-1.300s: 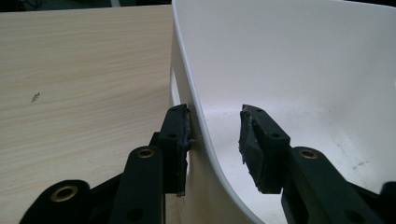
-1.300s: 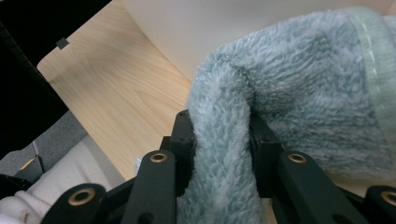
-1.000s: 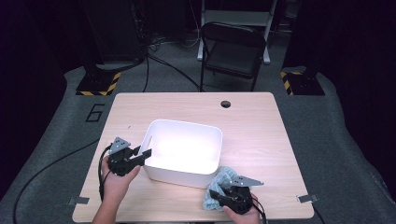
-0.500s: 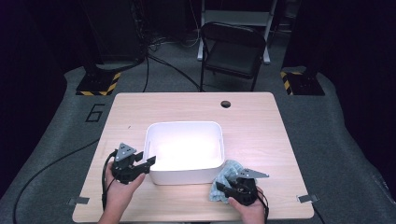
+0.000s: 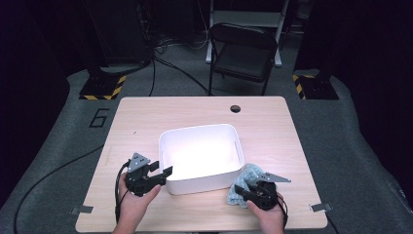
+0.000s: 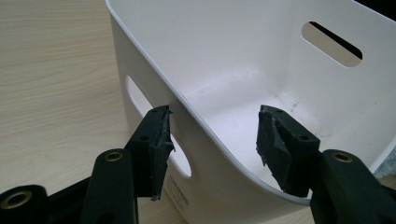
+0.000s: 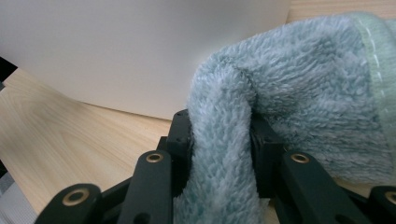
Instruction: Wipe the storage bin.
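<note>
The white rectangular plastic bin [image 5: 200, 156] now sits squarer on the light wooden worktop [image 5: 146, 117] than a second ago, its near-left corner between the left gripper [image 6: 212, 140], whose jaws have just been opening clear of the wall, while the right gripper [image 7: 219, 140] pinches a pale-green fluffy towel [image 7: 299, 93] against the bin's near-right corner.

A big number 6 [image 5: 99, 118] is painted in dark paint on the grey floor [image 5: 58, 146], at the left of the high view, just beside the far left corner of the table [image 5: 146, 112]. In the left gripper view, the white tub [image 6: 154, 84] has a small line of print low on its outer wall, near the bottom of the frame, but it is too tiny and blurry to read.
</note>
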Demonstrator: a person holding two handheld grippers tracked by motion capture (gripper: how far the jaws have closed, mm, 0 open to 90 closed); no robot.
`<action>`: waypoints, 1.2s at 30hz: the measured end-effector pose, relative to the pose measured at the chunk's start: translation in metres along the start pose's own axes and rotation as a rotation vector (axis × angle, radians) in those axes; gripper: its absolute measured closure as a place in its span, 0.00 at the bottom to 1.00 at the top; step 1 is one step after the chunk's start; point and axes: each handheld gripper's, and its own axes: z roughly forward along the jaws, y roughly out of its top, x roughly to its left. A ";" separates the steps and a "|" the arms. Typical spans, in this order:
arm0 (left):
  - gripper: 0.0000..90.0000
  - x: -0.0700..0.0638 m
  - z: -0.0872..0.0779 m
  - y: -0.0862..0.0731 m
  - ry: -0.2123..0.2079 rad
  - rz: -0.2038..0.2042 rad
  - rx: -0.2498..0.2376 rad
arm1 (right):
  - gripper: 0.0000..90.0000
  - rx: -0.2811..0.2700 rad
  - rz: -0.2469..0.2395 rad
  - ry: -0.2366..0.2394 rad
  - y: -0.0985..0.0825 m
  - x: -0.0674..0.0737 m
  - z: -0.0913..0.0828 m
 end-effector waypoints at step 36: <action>0.49 0.048 0.028 0.030 -0.052 0.055 -0.019 | 0.73 -0.010 -0.022 0.008 -0.019 0.015 -0.010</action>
